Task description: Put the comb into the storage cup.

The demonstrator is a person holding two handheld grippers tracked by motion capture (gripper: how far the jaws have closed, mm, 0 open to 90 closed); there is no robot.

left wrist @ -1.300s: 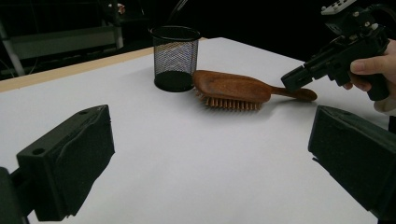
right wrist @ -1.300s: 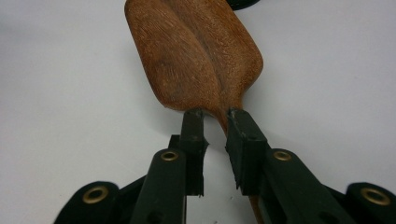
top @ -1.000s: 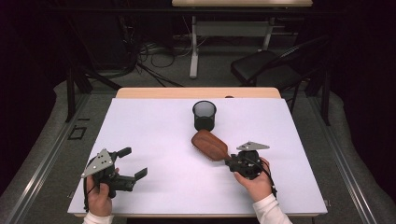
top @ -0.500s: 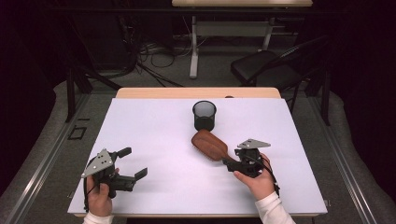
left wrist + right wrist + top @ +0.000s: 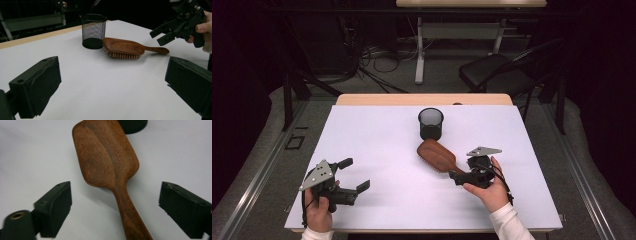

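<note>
Hairbrush (image 5: 436,155) lay bristles-down on the white table (image 5: 372,140), just in front of the mesh cup (image 5: 431,123), handle pointing back toward your right gripper (image 5: 460,176). You had just been opening that gripper's jaws; they stood wide on either side of the handle without pressing it, so the brush rested on the table alone, probably lined up for a handle grab or freshly let go. Your left gripper (image 5: 356,174) waited released and empty, well apart.

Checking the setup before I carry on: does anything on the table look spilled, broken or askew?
Nothing stands out. The wooden hairbrush lies bristles down, intact, beside the upright mesh cup. The right tongs, which have just been opening, straddle its handle without gripping.
</note>
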